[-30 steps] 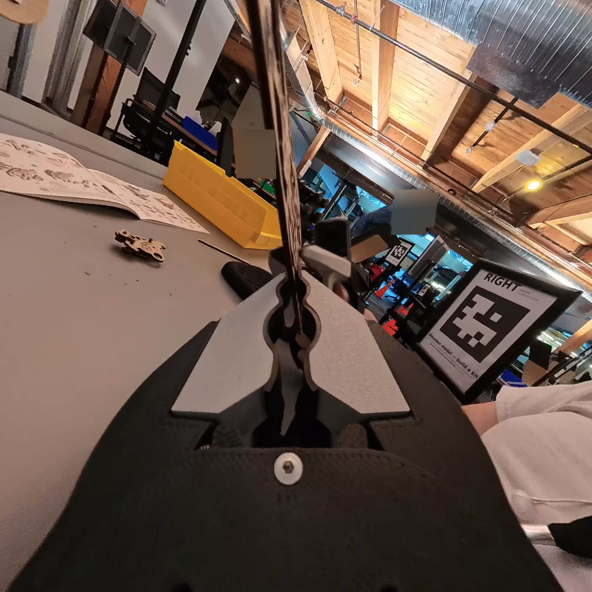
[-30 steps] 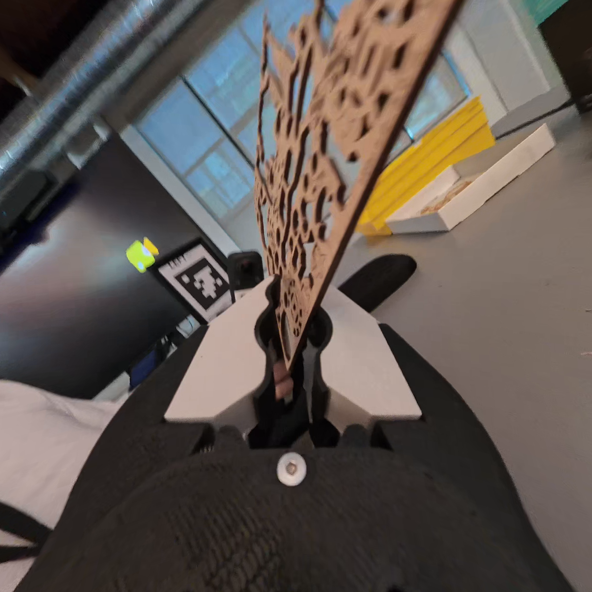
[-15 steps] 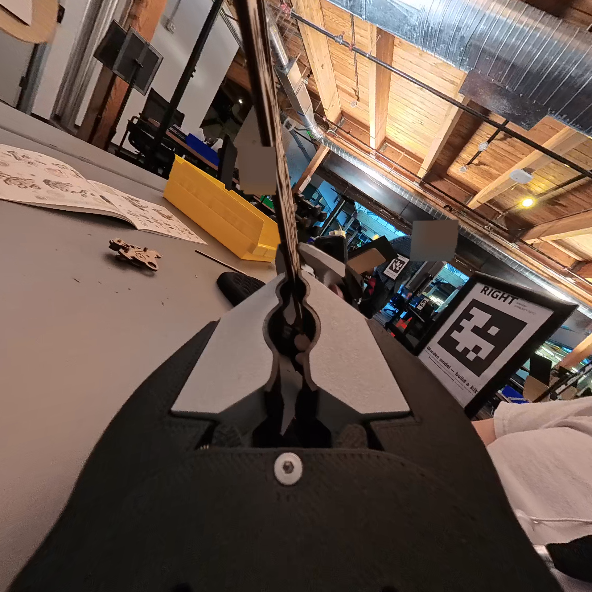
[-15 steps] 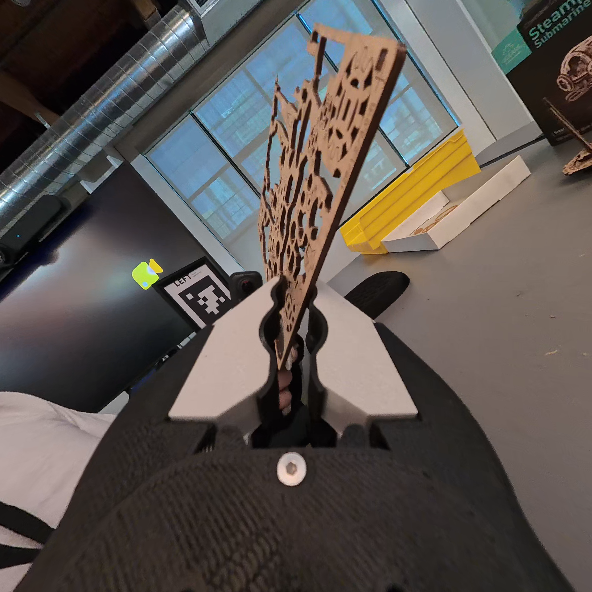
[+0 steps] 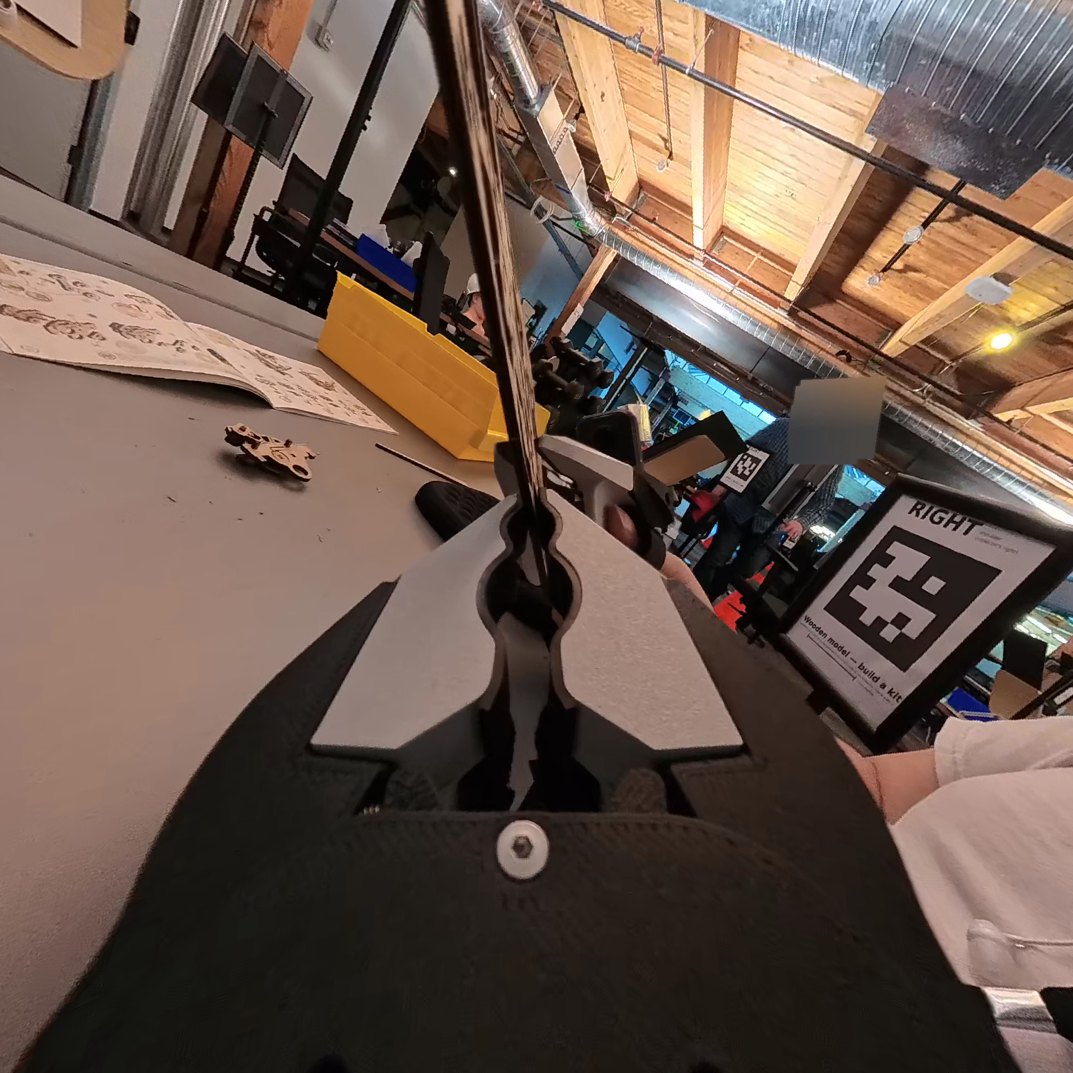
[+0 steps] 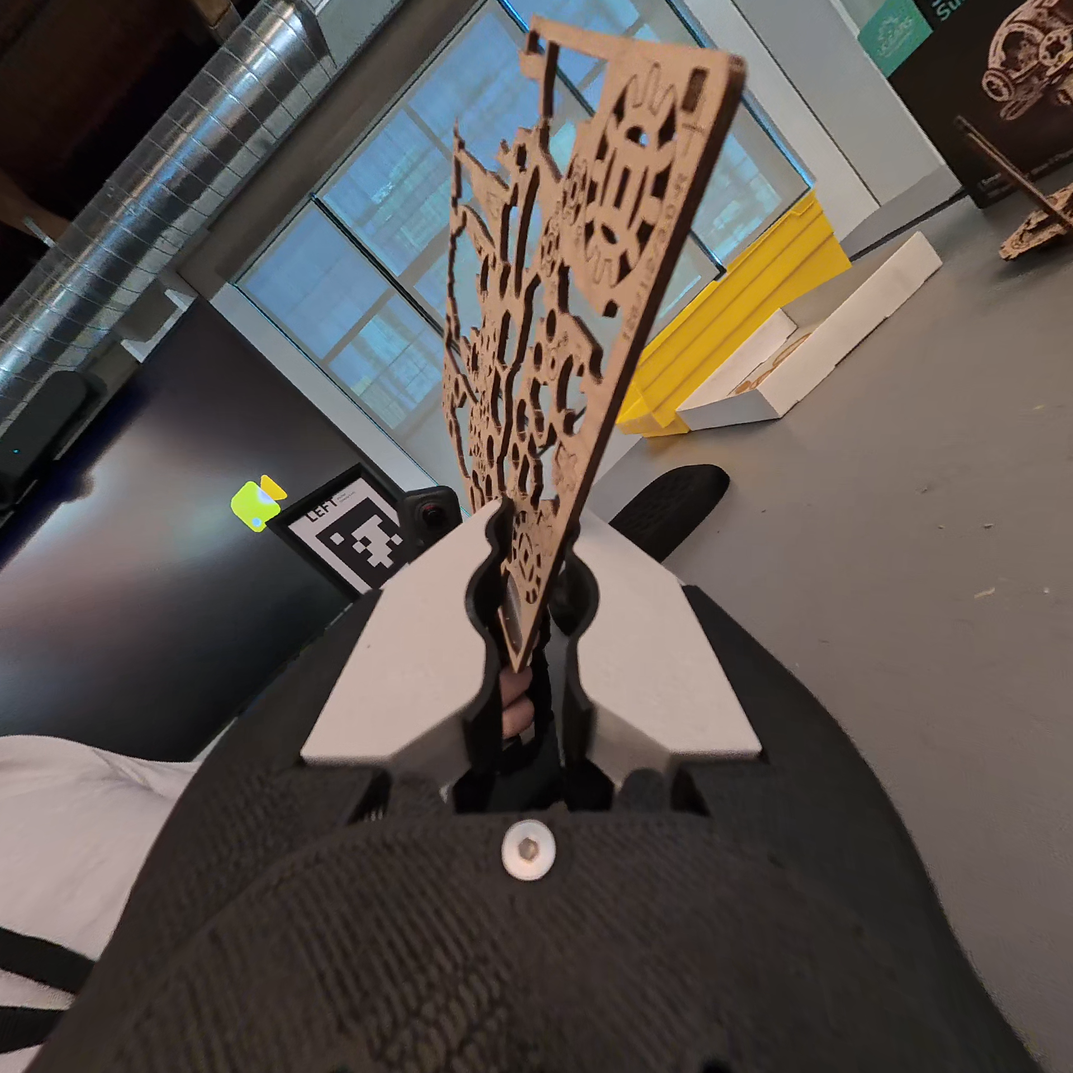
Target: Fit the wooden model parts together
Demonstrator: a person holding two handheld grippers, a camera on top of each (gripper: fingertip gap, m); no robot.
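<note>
Left wrist view: both grippers' jaws clamp upright wooden sheet (image 5: 493, 244), raised above table (image 5: 145, 580).

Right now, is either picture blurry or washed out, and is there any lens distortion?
Left wrist view: sharp, wide-angle bending at the edges, the wooden sheet edge-on, dark against bright ceiling lights. Right wrist view: the sheet is backlit by a window yet readable; the right gripper body looks slightly soft.

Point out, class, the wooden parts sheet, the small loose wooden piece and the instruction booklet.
wooden parts sheet (image 6: 586, 278), right wrist view, on its cut-out face.
small loose wooden piece (image 5: 270, 452), left wrist view, its middle.
instruction booklet (image 5: 116, 334), left wrist view, open page.
</note>
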